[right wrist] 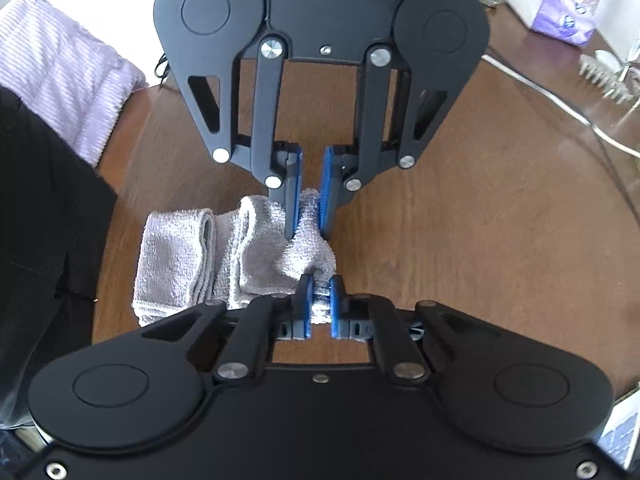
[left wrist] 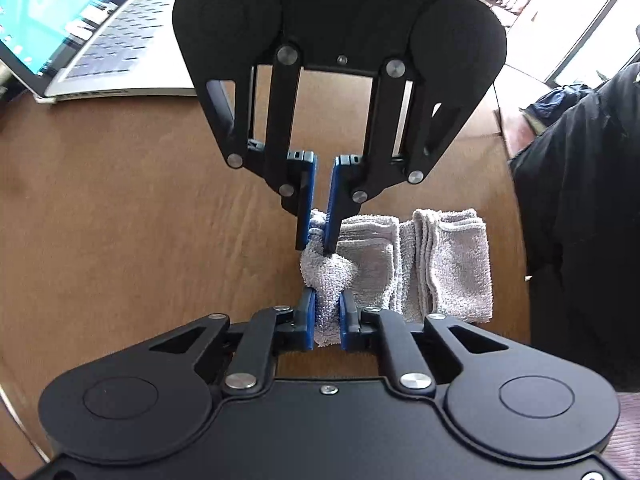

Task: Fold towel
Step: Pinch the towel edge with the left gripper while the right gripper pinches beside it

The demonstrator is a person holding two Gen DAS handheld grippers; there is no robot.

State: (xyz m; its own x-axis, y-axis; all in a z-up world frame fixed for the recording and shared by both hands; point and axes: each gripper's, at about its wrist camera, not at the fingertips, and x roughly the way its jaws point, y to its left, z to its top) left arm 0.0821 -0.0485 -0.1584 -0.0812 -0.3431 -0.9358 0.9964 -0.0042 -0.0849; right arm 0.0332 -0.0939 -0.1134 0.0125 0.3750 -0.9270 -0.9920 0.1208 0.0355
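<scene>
- Brown wood table (left wrist: 120,208) fills both views, glossy on the far side in the right wrist view, where a white cable (right wrist: 568,108) runs across it.
- On it lies the towel (left wrist: 460,260), pale grey terry, partly folded: one thick folded bundle toward the person, a second fold beside it, and one end bunched up between my two grippers.
- My left gripper (left wrist: 325,316) is clenched on that bunched end; the blue pads (left wrist: 308,320) press the cloth from both sides and the terry bulges out above them.
- My right gripper (right wrist: 319,304) is clamped on the same end from the opposite side (it faces the left one nearly head-on); cloth is squeezed thin between its pads.
- Both point steeply down at the table, fingertips close together with only a hump of towel between them.
- In the left wrist view, the right gripper comes in from the top and pinches the towel's far corner.
- An open laptop (left wrist: 80,32) sits at the table's far left in that view, screen lit.
- Black clothing (left wrist: 580,220) of the person fills the right edge there, just beside the folded bundle.
- Lilac ribbed fabric (right wrist: 60,72) lies off the table's edge in the right wrist view.
- A purple-and-white packet (right wrist: 548,8) and a pale comb-like thing (right wrist: 604,76) sit far back (too blurred to name surely).
</scene>
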